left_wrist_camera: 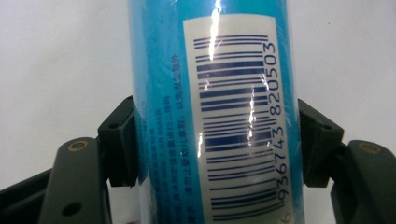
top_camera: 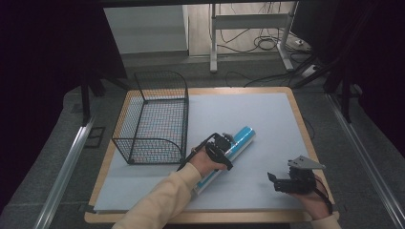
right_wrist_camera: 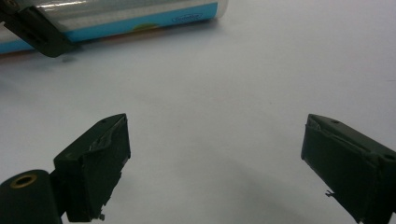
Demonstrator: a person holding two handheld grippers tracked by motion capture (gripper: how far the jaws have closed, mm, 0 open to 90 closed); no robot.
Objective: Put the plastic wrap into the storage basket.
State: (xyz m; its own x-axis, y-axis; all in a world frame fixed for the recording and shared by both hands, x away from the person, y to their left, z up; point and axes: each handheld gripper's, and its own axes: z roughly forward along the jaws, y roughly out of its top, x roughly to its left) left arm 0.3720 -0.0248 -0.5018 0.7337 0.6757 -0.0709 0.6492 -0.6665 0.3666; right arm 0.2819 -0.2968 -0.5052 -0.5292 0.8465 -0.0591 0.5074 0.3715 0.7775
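Counting from the left in the high view: one black wire basket [top_camera: 152, 125], one blue cylindrical tube [top_camera: 241, 139], two handheld grippers, all on one pale mat [top_camera: 258, 114] covering a wooden table [top_camera: 300, 114]. The basket is sitting at the mat's left side, its fine mesh walls rising to curved rims, and its inside is looking bare as far as the mesh lets one tell.

Just right of the basket, the left gripper [top_camera: 224, 141] is closing around the tube's middle; in the left gripper view both black jaws are pressing against the glossy sides of the tube [left_wrist_camera: 215, 112], which is lying flat on the mat, slanting from the near edge up toward the centre. A white barcode label [left_wrist_camera: 233, 116] is facing the camera, with small print beside it too fine to read. The person's cream sleeve [top_camera: 162, 200] and hand are covering the tube's near end.

Well apart to the right, the right gripper [top_camera: 273, 180] is hovering near the mat's front right corner, a grey three-cornered plate on top. In the right gripper view its jaws are standing wide apart with nothing between them, the tube [right_wrist_camera: 140, 18] lying beyond, cut off at the frame's top left.
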